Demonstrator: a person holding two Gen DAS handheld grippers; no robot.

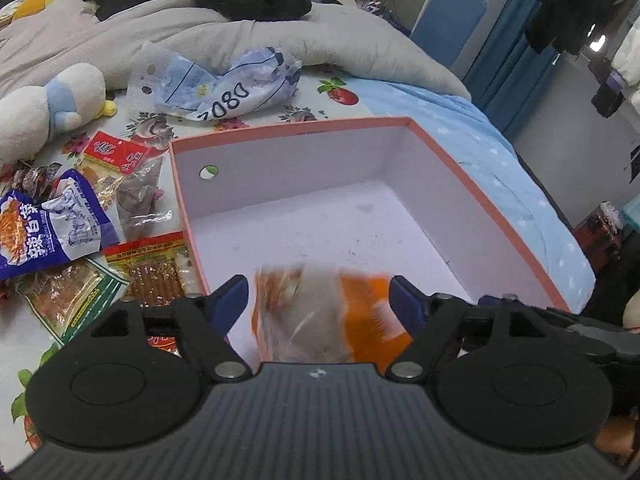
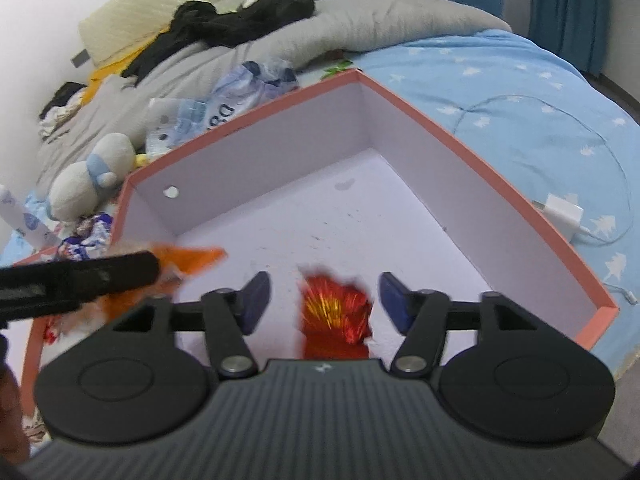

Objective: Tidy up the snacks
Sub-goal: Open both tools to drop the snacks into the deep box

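Observation:
A white box with a pink rim (image 1: 292,132) lies open on the bed, its floor bare but for crumbs. My left gripper (image 1: 320,296) hangs over the box's near left part, jaws wide. A blurred orange-and-clear snack packet (image 1: 328,316) sits loose between the pads, with a gap on its left side. My right gripper (image 2: 324,296) is over the same box (image 2: 480,160), also open. A blurred red foil packet (image 2: 336,316) lies between its pads, clear of both. In the right wrist view the left gripper's black finger (image 2: 80,280) shows at the left with the orange packet (image 2: 192,258).
Several loose snack packets lie left of the box, among them a blue-and-white one (image 1: 60,228) and a red one (image 1: 116,152). A plush toy (image 1: 48,108), a crumpled plastic bag (image 1: 224,88) and a grey duvet (image 1: 240,36) lie behind. A white charger (image 2: 560,216) rests on the blue sheet.

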